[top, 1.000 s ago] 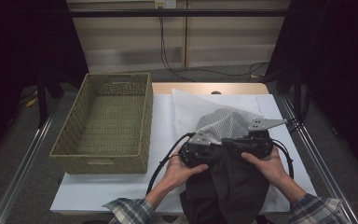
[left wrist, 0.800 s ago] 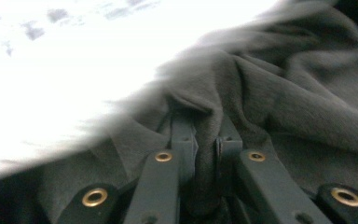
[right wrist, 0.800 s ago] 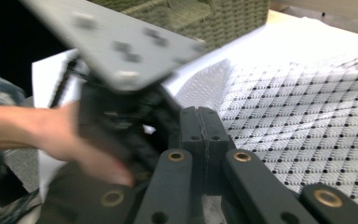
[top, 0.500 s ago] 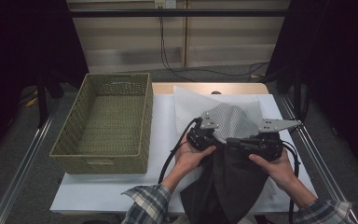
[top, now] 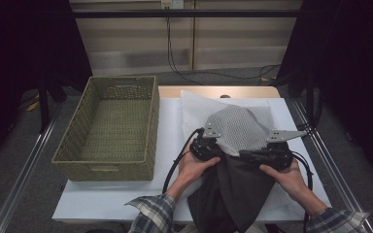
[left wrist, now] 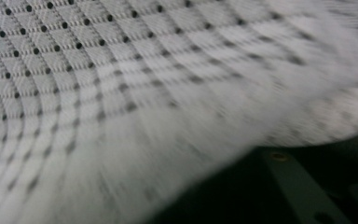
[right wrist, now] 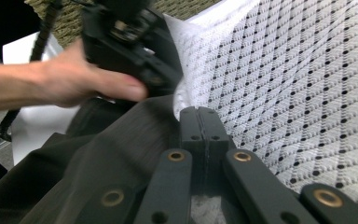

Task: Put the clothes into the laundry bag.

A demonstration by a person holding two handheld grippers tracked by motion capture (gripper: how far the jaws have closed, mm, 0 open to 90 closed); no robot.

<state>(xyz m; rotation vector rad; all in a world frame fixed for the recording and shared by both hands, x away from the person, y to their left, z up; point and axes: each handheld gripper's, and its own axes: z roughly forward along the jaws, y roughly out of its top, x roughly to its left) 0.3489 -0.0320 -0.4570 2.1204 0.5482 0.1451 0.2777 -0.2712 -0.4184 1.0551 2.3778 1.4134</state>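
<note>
The folding of the dark garment (top: 233,191) at the table's near edge is in progress. The right gripper (right wrist: 199,122) stays clenched on its grey patterned lining (top: 235,130); the left gripper (top: 205,145) has just been opening, seemingly released. Next, it should grasp again.

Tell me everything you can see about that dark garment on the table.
The dark garment is a charcoal, soft woven-looking cloth with a white dotted mesh lining turned outward at its top. It lies crumpled on the white sheet, its lower part hanging over the near table edge. The right hand-held gripper pinches it; the left hand-held gripper sits at its left edge.
</note>
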